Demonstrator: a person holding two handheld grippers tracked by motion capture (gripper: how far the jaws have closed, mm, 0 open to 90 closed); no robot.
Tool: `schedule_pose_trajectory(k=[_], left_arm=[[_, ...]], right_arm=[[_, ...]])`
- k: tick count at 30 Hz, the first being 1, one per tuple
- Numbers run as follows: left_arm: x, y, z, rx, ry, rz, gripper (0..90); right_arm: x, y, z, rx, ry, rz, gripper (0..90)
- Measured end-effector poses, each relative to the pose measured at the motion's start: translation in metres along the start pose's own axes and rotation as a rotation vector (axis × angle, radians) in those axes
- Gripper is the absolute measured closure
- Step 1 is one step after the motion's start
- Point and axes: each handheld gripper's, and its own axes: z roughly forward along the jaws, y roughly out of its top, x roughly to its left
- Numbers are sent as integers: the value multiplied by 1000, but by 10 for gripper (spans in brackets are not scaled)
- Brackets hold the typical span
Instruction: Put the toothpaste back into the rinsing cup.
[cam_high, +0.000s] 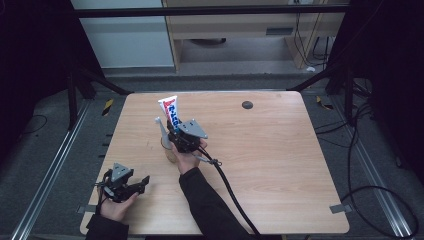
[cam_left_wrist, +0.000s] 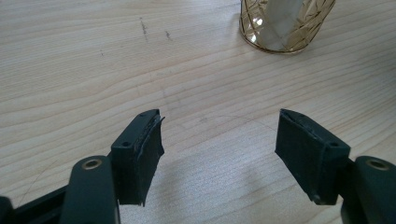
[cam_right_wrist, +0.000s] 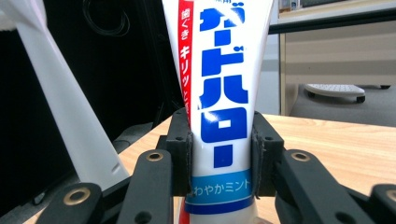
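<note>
My right tongs (cam_right_wrist: 222, 158) grasp the toothpaste tube (cam_right_wrist: 219, 93) upright, just above the glass (cam_left_wrist: 285, 25) holding a toothbrush (cam_high: 162, 131). Left tongs (cam_left_wrist: 219, 149) rest released nearby. Next I judge: lower squarely, then release.

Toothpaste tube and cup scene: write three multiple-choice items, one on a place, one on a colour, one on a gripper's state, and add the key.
1. Where does the amber glass cup stand?
A. on the wooden table
B. on the floor
C. on a shelf

2. What colour are the big letters on the toothpaste tube?
A. green
B. blue
C. black

3. How is the left gripper?
A. shut on the cup
B. shut on the tube
C. open, nothing between the jaws

Key: 1 A, the left gripper view shows its base on the wood grain. 2 B, the right gripper view shows blue letters on white, beside a red stripe. 3 C, its jaws stand wide apart over bare wood, while the right gripper clamps the tube.
</note>
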Motion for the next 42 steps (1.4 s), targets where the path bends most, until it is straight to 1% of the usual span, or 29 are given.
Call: schedule_pose_trajectory(k=[6,9,14,19,24,27,30,38,42], left_arm=[[0,0,0,0,1,1,306],[0,0,0,0,1,1,306],[0,0,0,1,2,-1,306],[0,0,0,1,2,0,306],[0,0,0,1,2,-1,306],[0,0,0,2,2,-1,306],[0,0,0,2,3,0,306],[0,0,0,3,2,-1,306],[0,0,0,3,3,-1,306]], right_arm=[[-1,-2,1,31,9,-4,657],[-1,-4,2,44,14,12,653],[-2,-4,1,59,21,4,643],[-3,-5,1,90,24,-3,628],[-4,-5,1,103,28,-12,594],[-5,-5,0,111,22,-25,592],[-7,-6,0,117,20,-13,590],[-10,-9,-5,136,23,-25,572],[-12,-12,-6,151,25,-39,554]])
